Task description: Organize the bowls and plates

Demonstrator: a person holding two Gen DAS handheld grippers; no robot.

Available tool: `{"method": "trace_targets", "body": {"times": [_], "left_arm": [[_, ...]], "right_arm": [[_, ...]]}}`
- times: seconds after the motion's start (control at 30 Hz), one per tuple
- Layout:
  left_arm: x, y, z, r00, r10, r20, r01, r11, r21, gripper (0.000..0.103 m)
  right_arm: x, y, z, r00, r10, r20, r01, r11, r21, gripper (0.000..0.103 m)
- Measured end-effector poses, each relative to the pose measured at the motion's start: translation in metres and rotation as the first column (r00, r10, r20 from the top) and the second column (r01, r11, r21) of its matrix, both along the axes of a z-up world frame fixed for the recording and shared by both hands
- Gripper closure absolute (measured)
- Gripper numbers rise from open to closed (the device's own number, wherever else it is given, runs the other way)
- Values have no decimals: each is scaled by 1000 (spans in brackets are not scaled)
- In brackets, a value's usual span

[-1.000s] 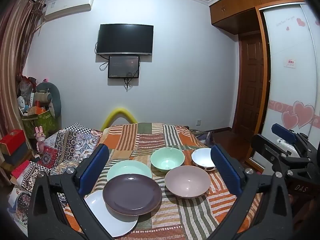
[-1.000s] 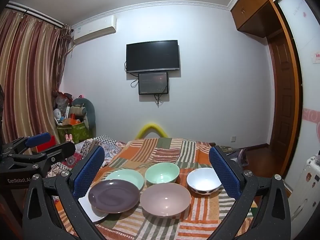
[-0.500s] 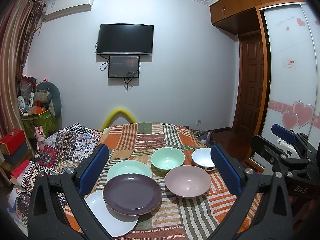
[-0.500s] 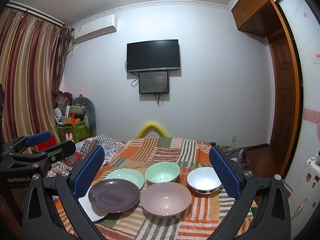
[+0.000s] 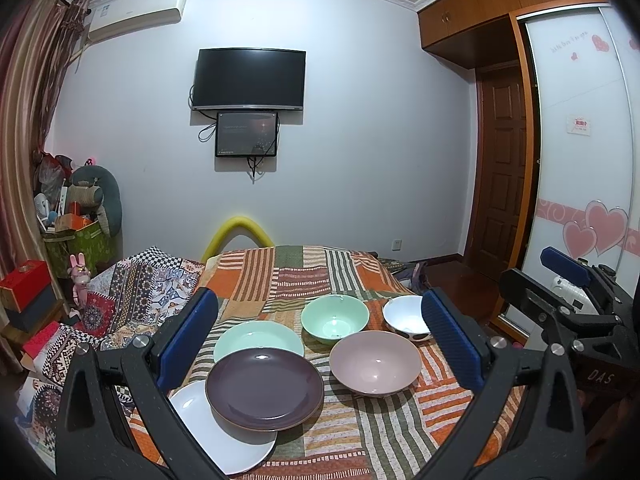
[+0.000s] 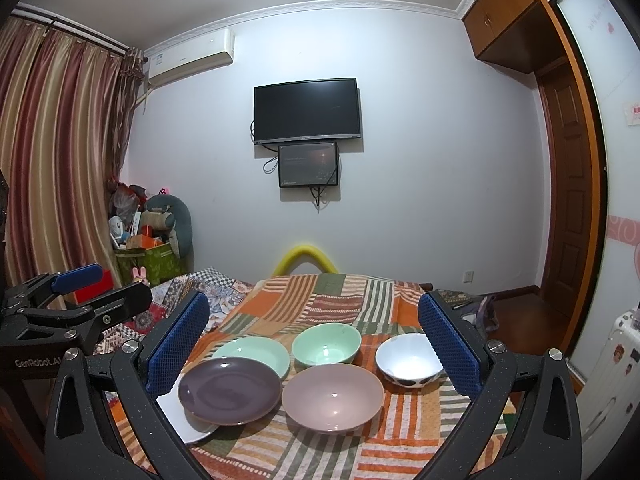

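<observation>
While both my claws, left gripper [image 5: 320, 338] and right gripper [image 6: 314, 338], are gaping empty, plates and bowls are sitting near on the striped cloth [image 5: 304, 276].

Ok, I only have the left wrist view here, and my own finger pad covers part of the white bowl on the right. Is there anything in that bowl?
Observer: No. The right wrist view shows the whole white bowl. It is empty, with black patches on its outside.
Operator: And is the right gripper open? I only see it from the side.
Observer: Yes. In its own view the right gripper is wide open, with nothing held between its blue pads.
</observation>
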State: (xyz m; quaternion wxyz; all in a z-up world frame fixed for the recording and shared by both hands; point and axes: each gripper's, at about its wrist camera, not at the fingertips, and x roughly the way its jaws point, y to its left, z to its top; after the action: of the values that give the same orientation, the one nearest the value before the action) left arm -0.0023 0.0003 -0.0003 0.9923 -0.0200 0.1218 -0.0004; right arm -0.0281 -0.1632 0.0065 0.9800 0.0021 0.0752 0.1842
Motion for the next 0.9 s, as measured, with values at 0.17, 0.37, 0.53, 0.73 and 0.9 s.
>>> {"method": "trace_targets", "body": {"times": [0.17,0.37,0.53,0.73,0.9], "left_arm": [[0,0,0,1000,0,-2,0,1000,-1,0],[0,0,0,1000,-2,-2,2,1000,-2,0],[1,0,-1,1000,-3,-3,3,1000,1,0],[0,0,-1,1000,-4,-5,4,1000,-1,0],[1,0,-1,1000,-5,-8,5,1000,-3,0]], "right_arm": [[0,0,0,1000,0,1,0,1000,-1,0],[0,0,0,1000,0,0,0,1000,-1,0],[0,0,0,1000,1,0,-1,1000,0,0],[0,0,0,1000,1,1,-1,1000,-1,0],[0,0,0,1000,1,0,-1,1000,-1,0]]}}
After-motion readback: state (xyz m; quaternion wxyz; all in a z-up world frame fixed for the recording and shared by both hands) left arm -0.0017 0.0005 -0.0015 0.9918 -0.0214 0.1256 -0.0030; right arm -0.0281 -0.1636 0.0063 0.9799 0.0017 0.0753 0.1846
